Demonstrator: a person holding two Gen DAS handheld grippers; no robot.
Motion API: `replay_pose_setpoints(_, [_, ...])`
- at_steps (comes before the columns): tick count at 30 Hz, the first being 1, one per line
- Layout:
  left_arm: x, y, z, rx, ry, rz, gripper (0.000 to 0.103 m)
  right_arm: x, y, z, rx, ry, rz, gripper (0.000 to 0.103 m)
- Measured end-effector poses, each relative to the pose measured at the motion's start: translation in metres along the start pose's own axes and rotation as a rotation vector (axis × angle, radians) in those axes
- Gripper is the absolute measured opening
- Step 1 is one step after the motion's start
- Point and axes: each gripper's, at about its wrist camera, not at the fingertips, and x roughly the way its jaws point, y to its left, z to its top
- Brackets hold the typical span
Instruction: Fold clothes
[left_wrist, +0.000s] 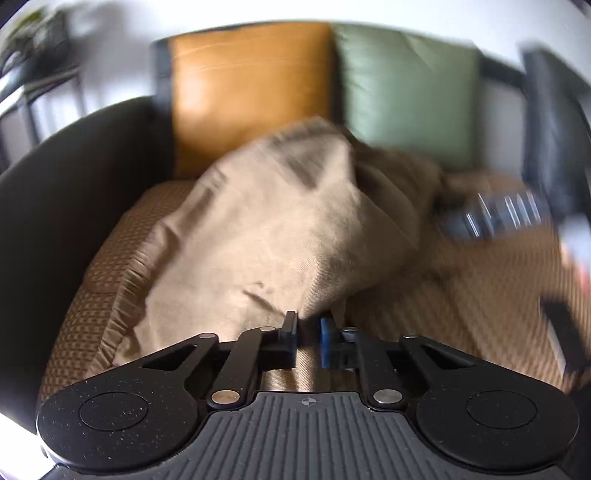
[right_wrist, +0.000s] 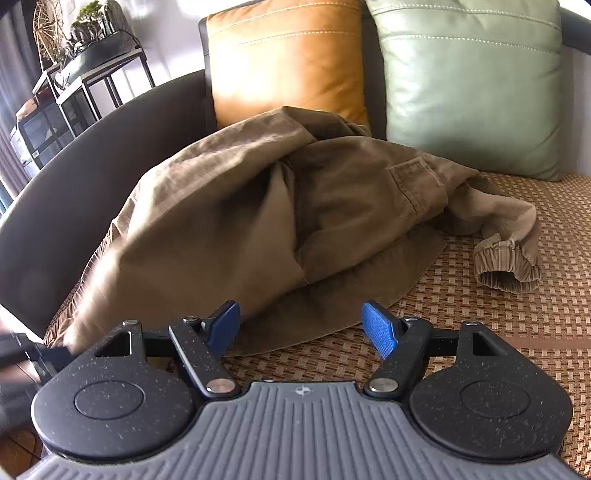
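Observation:
Khaki trousers (right_wrist: 229, 221) lie crumpled in a heap on the woven seat mat (right_wrist: 517, 332) of a sofa. One elastic cuff (right_wrist: 506, 266) trails out to the right. In the left wrist view the same trousers (left_wrist: 266, 221) rise as a blurred mound, and my left gripper (left_wrist: 308, 332) is shut on a fold of their near edge, which runs down between the two fingers. My right gripper (right_wrist: 301, 326) stands open just above the near hem, its blue pads (right_wrist: 380, 328) spread wide with nothing pinched.
An orange cushion (right_wrist: 288, 62) and a green cushion (right_wrist: 469, 85) lean on the sofa back. The dark armrest (right_wrist: 92, 155) curves along the left. A metal shelf with plants (right_wrist: 85, 62) stands beyond it. A blurred dark shape (left_wrist: 546, 147) crosses the right of the left wrist view.

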Motion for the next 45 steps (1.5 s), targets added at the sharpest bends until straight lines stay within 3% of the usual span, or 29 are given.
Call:
replay_pose_setpoints(5, [-0.007, 0.052, 0.048, -0.114, -0.13, 0.095, 0.005, 0.013, -0.008, -0.001, 0.02, 0.016, -0.007, 0.077])
replay_pose_setpoints(8, [0.006, 0.079, 0.072, -0.144, -0.152, 0.191, 0.005, 0.024, -0.01, -0.001, 0.03, 0.026, 0.003, 0.077])
replay_pose_setpoints(13, [0.057, 0.122, 0.091, -0.189, -0.111, 0.33, 0.005, 0.044, -0.009, 0.004, 0.031, 0.043, 0.025, 0.077])
replay_pose_setpoints(17, [0.102, 0.146, 0.107, -0.207, -0.087, 0.389, 0.005, 0.062, -0.006, 0.01, 0.021, 0.062, 0.03, 0.077])
replay_pose_setpoints(25, [0.185, 0.163, 0.121, -0.127, 0.024, 0.499, 0.012, 0.104, -0.002, 0.022, 0.04, 0.091, 0.035, 0.077])
replay_pose_setpoints(28, [0.186, 0.169, 0.12, -0.15, 0.035, 0.472, 0.024, 0.112, 0.002, 0.022, 0.042, 0.108, 0.045, 0.077])
replay_pose_setpoints(32, [0.141, 0.181, 0.121, -0.243, 0.002, 0.361, 0.057, 0.105, 0.017, 0.016, 0.006, 0.118, 0.085, 0.077])
replay_pose_setpoints(35, [0.097, 0.185, 0.114, -0.299, -0.039, 0.286, 0.061, 0.093, 0.039, 0.007, -0.048, 0.123, 0.119, 0.079])
replay_pose_setpoints(37, [0.067, 0.179, 0.1, -0.287, -0.049, 0.239, 0.061, 0.086, 0.059, -0.001, -0.1, 0.122, 0.144, 0.08])
replay_pose_setpoints(40, [0.027, 0.159, 0.071, -0.241, -0.054, 0.187, 0.071, 0.078, 0.088, -0.014, -0.186, 0.12, 0.174, 0.08])
replay_pose_setpoints(41, [0.018, 0.153, 0.059, -0.237, -0.047, 0.166, 0.076, 0.077, 0.098, -0.017, -0.215, 0.12, 0.18, 0.08])
replay_pose_setpoints(45, [0.028, 0.131, 0.017, -0.225, 0.052, 0.132, 0.077, 0.087, 0.129, -0.031, -0.299, 0.141, 0.188, 0.08])
